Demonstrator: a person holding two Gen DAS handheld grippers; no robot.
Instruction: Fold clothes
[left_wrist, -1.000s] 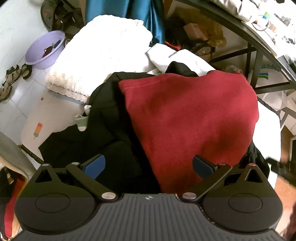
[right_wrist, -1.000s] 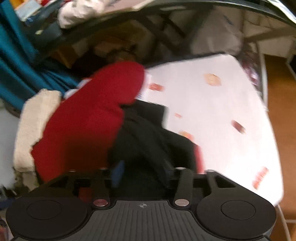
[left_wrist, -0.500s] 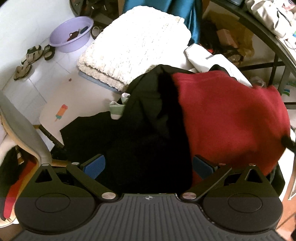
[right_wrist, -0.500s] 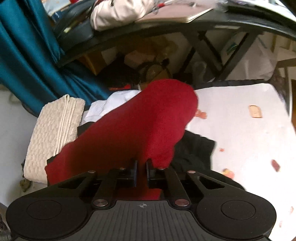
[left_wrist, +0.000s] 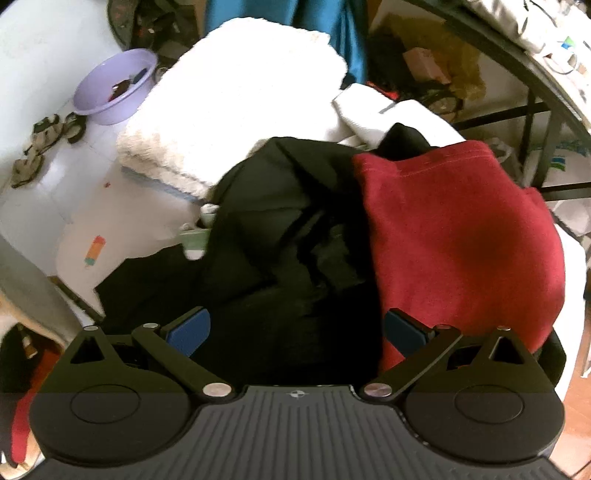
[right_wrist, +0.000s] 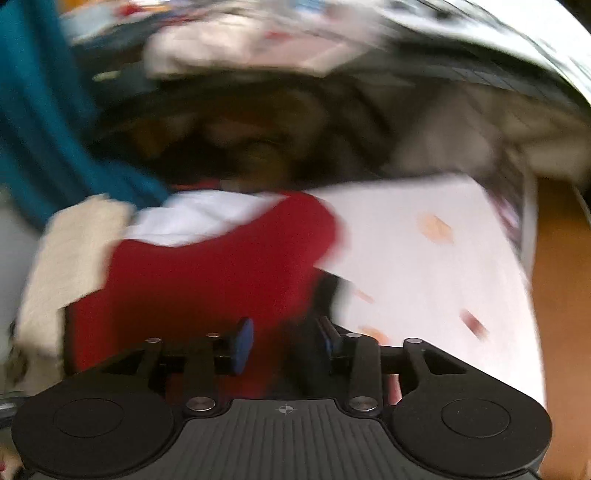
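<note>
A dark red garment (left_wrist: 461, 240) lies bunched on the right of the pile, partly over a crumpled black garment (left_wrist: 288, 240). Low over the black cloth, my left gripper (left_wrist: 295, 332) is open, and its blue pads (left_wrist: 188, 332) hold nothing. The right wrist view is blurred by motion. There the red garment (right_wrist: 207, 277) spreads ahead and to the left, with a strip of the black garment (right_wrist: 327, 291) at its right edge. My right gripper (right_wrist: 284, 341) is open, its fingers apart with red cloth showing in the gap.
A folded white fluffy towel (left_wrist: 236, 103) and a white garment (left_wrist: 391, 114) lie behind the pile. The table's white printed cover (right_wrist: 424, 277) stretches to the right. A purple basin (left_wrist: 114, 86) and sandals are on the floor at left, and a dark desk frame (left_wrist: 532, 96) stands behind.
My right gripper was shut on the red garment half a second ago and has since opened while swinging. The red garment has settled on the right of the pile.
</note>
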